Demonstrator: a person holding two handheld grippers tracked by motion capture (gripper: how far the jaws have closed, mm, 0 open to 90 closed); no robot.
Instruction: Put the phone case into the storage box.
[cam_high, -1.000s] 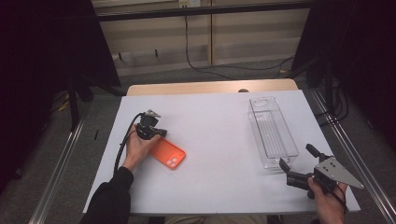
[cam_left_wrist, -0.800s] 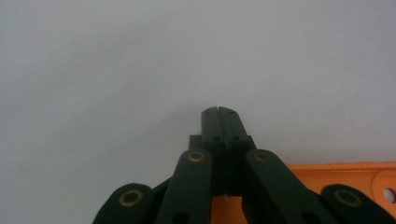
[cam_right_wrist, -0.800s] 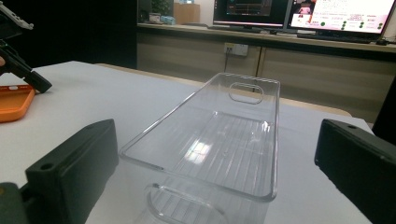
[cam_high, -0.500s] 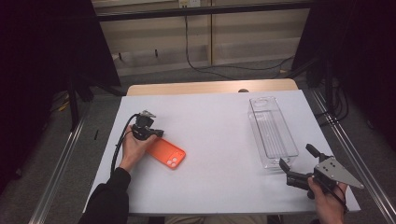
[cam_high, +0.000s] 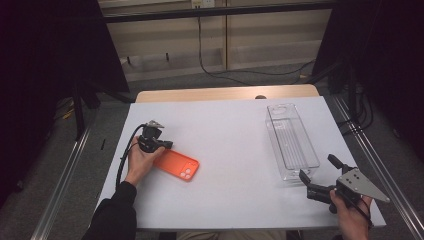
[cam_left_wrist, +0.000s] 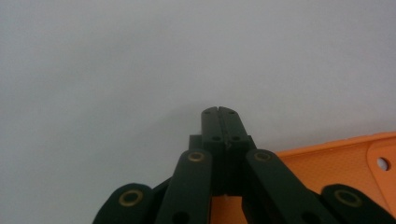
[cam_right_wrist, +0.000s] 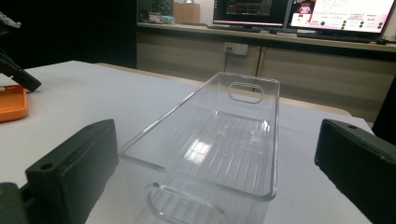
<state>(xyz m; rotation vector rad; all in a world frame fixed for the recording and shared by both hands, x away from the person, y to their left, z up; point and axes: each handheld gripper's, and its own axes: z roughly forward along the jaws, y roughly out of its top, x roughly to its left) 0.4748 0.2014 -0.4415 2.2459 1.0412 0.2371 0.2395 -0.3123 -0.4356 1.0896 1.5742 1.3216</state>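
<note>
Light, thin, flexible orange phone case (cam_high: 176, 165), slick on white table (cam_high: 230, 150); best pinched at an edge; left gripper (cam_high: 161, 145) clenched empty beside it, right gripper (cam_high: 316, 175) released.

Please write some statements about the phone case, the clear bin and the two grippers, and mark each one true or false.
1. The orange case lies inside the clear bin. False: it lies on the white table, far from the bin, which is empty.
2. The left gripper is shut. True: its jaws meet at the tips, with nothing between them.
3. The right gripper is shut on the bin. False: its jaws stand wide open, just in front of the bin's near end.
4. The left gripper is at the case's edge. True.
5. The bin has a handle hole in its far wall. True.
</note>
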